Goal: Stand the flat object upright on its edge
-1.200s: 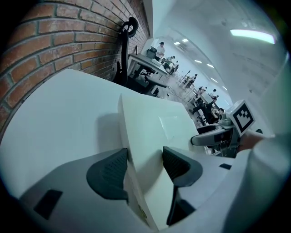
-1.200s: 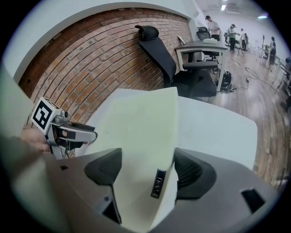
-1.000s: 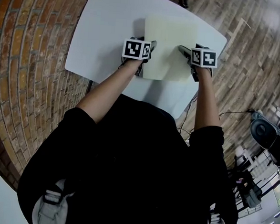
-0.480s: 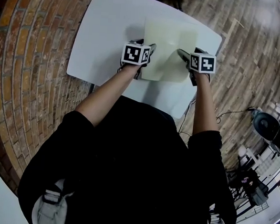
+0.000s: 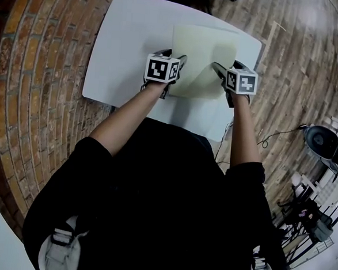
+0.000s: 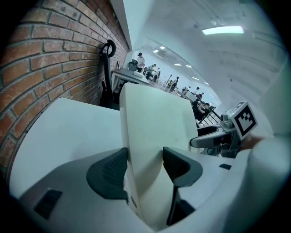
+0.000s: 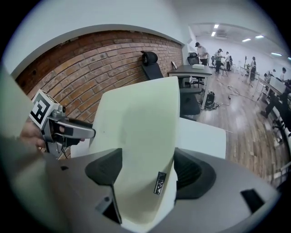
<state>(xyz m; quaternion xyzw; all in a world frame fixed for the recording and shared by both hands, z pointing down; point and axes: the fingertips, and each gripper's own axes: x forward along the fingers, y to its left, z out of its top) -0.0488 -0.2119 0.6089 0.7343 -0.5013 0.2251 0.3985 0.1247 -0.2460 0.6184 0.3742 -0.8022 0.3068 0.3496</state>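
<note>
Your left gripper at 9 o'clock and right gripper at 3 o'clock clamp their jaws on the board; releasing unevenly could topple it onto the counter.

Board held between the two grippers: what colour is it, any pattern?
The board is plain pale cream, with no pattern. It shows best in the right gripper view.

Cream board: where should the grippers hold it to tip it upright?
Its two side edges near your end: left gripper from the left, right gripper from the right. The cream board is wide and flat, so opposite-edge pinches likely steady it on the white table.
</note>
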